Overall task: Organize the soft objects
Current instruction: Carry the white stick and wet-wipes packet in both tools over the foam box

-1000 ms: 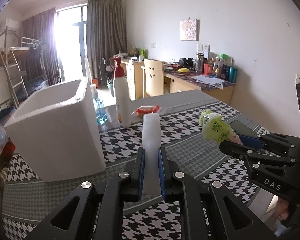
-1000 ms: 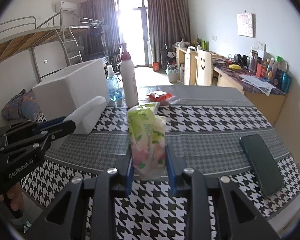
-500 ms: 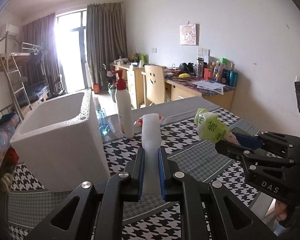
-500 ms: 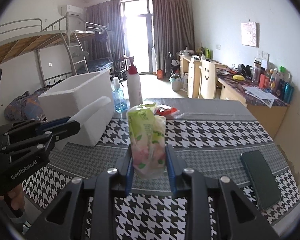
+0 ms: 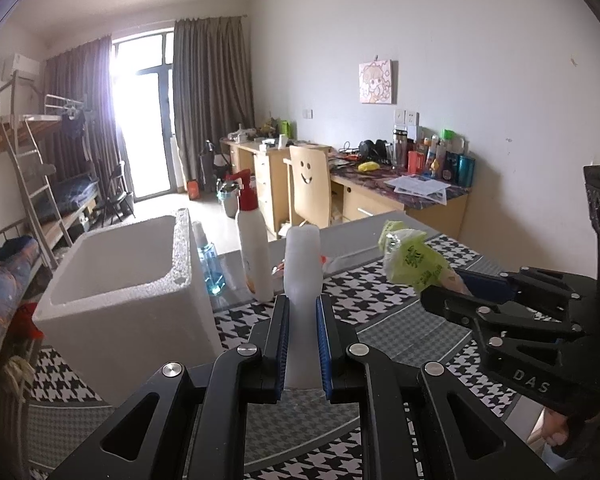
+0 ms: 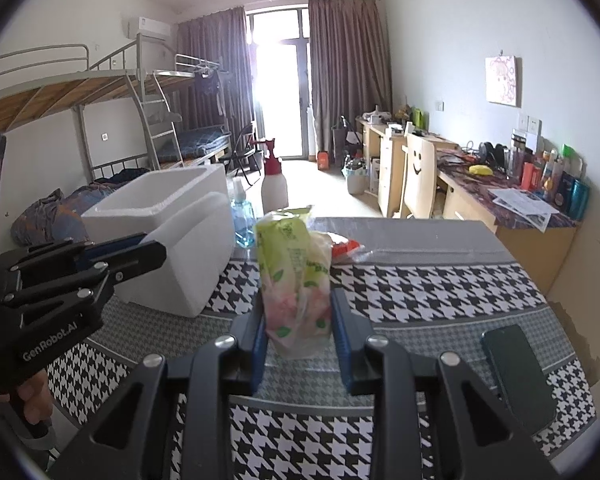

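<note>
Foam strip (image 5: pixel 302 280), white and soft, stands up between the blue pads of my left gripper (image 5: pixel 302 344), which is clamped on its lower end so that it is carried above the table (image 6: pixel 419 280). My right gripper (image 6: pixel 300 340) is closed the same way on a tissue pack (image 6: pixel 296 276), a crinkly green and pink plastic packet with printed green characters that I cannot read at this size; it too is held in the air, off the cloth. From the right wrist view the black body of the left tool carries the white lettering "GenRobot.AI", and from the left wrist view the right tool shows the letters "DAS" on its side. Below both lies a black-and-white houndstooth tablecloth (image 6: pixel 399 292) with grey bands, and a dark phone (image 6: pixel 517 376) rests flat on it near the right edge. Further on, at the left, sits an open white foam box (image 5: pixel 132 280). Just behind it stand a small blue bottle (image 5: pixel 210 268) and a tall white pump bottle (image 5: pixel 254 256) with a red top, and a red-and-clear wrapper (image 6: pixel 345 248) lies near them. Beyond the table I see a wooden chair (image 5: pixel 309 192) with a smiley face on its back, a cluttered desk (image 5: pixel 399 196), a cartoon picture (image 5: pixel 375 82) on the wall, and a bunk bed (image 6: pixel 100 92) by the curtained window.
</note>
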`<action>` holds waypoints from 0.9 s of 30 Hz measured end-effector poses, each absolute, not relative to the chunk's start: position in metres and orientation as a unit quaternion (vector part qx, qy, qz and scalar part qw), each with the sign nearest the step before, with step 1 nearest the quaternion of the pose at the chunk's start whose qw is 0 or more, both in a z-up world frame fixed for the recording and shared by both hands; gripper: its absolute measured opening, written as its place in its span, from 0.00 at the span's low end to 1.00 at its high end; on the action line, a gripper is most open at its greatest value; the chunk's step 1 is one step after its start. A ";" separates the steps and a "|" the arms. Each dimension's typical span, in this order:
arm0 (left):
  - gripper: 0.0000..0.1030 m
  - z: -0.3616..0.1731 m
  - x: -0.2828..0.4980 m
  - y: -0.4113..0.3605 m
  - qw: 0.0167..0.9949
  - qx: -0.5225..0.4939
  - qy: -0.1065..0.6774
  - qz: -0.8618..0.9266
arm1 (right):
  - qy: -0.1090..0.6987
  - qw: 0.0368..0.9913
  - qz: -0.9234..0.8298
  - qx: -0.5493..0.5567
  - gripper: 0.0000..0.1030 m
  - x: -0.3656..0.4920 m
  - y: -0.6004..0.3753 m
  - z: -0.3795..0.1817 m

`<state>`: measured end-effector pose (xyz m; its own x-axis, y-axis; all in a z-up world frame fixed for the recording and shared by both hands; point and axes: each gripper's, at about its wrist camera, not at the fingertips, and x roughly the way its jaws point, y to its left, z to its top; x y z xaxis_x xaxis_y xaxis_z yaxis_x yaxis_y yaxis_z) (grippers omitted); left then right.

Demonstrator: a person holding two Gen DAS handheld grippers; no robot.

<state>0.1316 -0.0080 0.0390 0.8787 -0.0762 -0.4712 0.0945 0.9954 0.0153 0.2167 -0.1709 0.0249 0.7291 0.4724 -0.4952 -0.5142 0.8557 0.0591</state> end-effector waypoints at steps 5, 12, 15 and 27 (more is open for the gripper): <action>0.14 0.048 0.132 -0.004 0.972 0.021 0.229 -0.042 | 0.250 0.929 0.269 -0.043 0.33 0.221 -0.166 0.033; 0.14 0.054 0.135 0.002 0.975 0.019 0.220 -0.034 | 0.242 0.929 0.276 -0.043 0.33 0.227 -0.157 0.045; 0.14 0.056 0.136 0.003 0.976 0.022 0.215 -0.028 | 0.239 0.928 0.281 -0.045 0.33 0.229 -0.153 0.049; 0.15 0.073 0.137 0.024 0.981 0.017 0.193 -0.004 | 0.224 0.928 0.292 -0.049 0.33 0.236 -0.137 0.063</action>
<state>0.1375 0.0243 0.0731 0.9253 -0.0015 -0.3792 0.0147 0.9994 0.0318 0.2359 -0.1368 0.0630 0.7286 0.5211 -0.4445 -0.5649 0.8242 0.0401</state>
